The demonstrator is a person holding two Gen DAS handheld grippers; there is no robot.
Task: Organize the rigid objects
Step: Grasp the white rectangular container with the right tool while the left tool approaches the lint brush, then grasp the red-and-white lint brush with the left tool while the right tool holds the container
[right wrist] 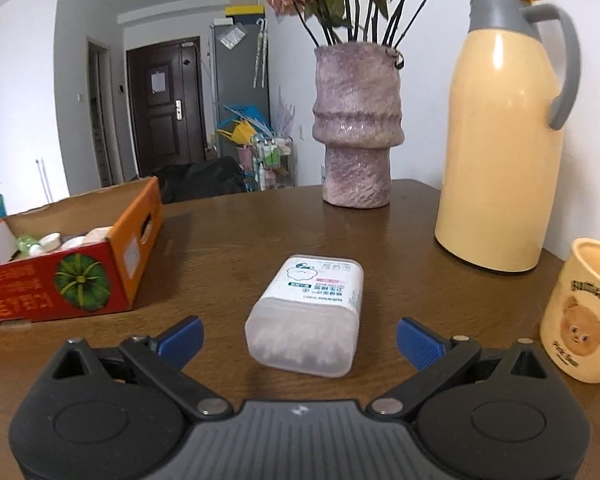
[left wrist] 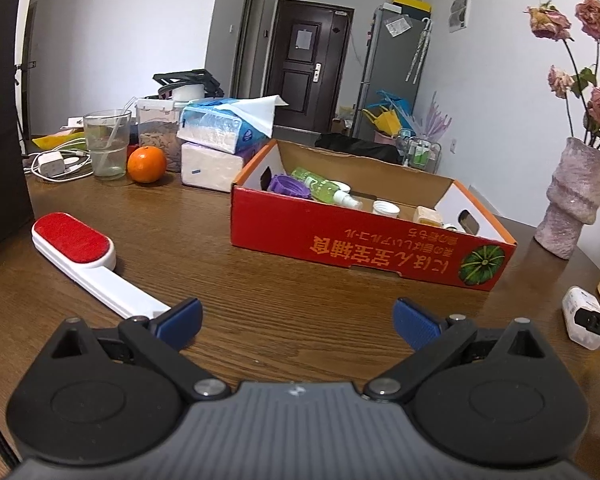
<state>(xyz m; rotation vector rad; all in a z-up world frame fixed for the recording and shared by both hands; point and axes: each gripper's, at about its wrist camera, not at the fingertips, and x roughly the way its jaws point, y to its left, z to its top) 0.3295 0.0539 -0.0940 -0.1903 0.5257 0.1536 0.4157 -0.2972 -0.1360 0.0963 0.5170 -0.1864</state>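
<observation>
A red cardboard box [left wrist: 340, 246] stands on the brown table and holds a purple lid, a green spray bottle [left wrist: 326, 190] and small white jars. It also shows in the right wrist view [right wrist: 52, 280] at the left. A white lint brush with a red pad [left wrist: 80, 252] lies left of my left gripper [left wrist: 298, 324], which is open and empty. A clear cotton swab box [right wrist: 308, 316] lies flat just ahead of my right gripper [right wrist: 300, 338], between its open fingers. It also shows in the left wrist view [left wrist: 582, 322] at the far right.
A purple vase with dried roses [right wrist: 356, 128], a cream thermos jug [right wrist: 504, 132] and a bear mug [right wrist: 580, 316] stand near the right gripper. Tissue packs [left wrist: 220, 144], an orange [left wrist: 147, 164], a glass [left wrist: 107, 144] and chargers sit behind the brush.
</observation>
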